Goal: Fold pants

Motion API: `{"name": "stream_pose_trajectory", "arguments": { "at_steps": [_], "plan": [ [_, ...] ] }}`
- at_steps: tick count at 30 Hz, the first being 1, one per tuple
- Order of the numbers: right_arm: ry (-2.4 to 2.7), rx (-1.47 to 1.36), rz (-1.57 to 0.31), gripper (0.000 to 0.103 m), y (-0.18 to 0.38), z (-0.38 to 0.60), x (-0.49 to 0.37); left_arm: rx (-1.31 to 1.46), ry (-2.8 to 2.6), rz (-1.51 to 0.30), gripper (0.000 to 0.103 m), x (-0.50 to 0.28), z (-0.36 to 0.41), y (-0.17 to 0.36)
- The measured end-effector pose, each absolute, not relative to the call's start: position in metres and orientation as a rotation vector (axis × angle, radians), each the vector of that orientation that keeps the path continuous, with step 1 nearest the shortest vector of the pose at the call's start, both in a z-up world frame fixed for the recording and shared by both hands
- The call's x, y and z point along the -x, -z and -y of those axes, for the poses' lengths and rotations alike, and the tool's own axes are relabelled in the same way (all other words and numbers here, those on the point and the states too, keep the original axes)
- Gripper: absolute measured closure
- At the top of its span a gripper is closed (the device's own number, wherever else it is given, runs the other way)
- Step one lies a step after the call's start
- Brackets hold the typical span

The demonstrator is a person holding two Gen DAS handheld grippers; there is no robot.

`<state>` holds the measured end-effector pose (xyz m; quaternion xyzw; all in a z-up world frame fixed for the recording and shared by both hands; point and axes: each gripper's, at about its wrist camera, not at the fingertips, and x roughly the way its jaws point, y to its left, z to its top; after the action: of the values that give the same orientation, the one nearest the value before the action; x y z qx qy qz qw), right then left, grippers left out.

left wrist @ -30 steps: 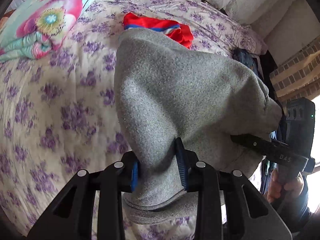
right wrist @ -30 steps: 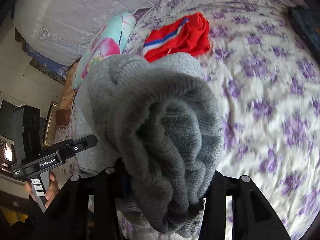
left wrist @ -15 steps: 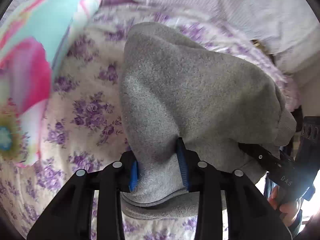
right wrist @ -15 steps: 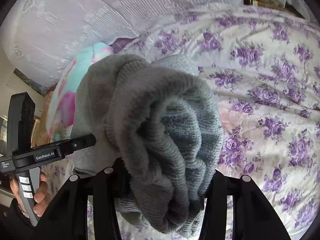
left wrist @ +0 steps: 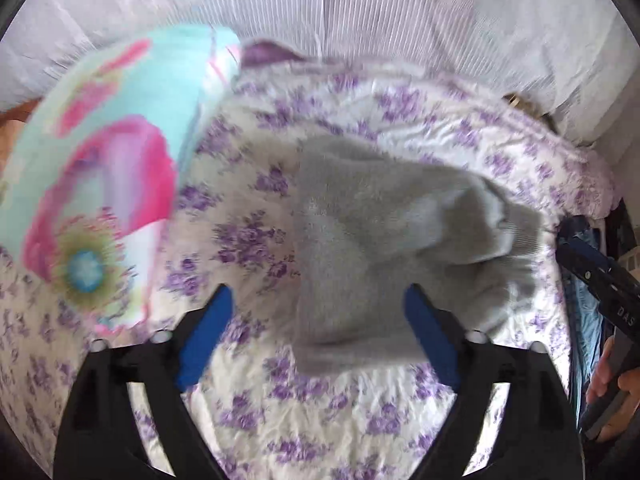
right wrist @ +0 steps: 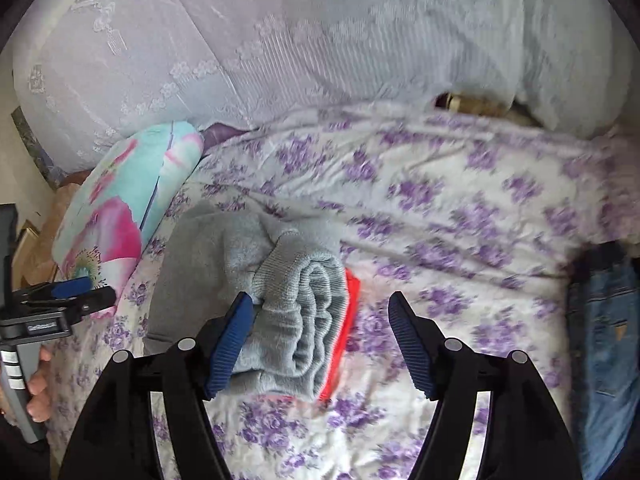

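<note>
Grey knit pants (right wrist: 280,312) sit bundled on the bed (right wrist: 460,280), both hand-held grippers opening: left hand-held gripper (left wrist: 318,320) wide, right hand-held gripper (right wrist: 320,336) releasing, neither gripping. Risk: that loose roll (half on something red (right wrist: 348,320)) could flop open, I'd guess, or snag the right one's left pad, which looks to be touching it.

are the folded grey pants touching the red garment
Touching. The right wrist view shows the folded grey pants lying on the red garment, whose edge sticks out from under their right side with no gap.
</note>
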<state>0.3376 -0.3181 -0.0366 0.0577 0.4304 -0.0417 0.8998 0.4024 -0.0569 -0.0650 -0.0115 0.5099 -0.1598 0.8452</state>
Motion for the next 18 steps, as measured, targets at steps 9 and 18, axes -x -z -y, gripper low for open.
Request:
{"name": "stream_pose_trajectory", "arguments": {
  "at_steps": [9,18],
  "plan": [
    [0.258,-0.021,-0.883,0.004,-0.003,0.244,-0.192,-0.04,0.356,-0.88,0.005,-0.22,0.03,-0.005],
    [0.234,-0.069,-0.912,0.004,-0.003,0.182,-0.069,-0.009,0.366,-0.874,0.005,-0.105,-0.005,-0.029]
  ]
}}
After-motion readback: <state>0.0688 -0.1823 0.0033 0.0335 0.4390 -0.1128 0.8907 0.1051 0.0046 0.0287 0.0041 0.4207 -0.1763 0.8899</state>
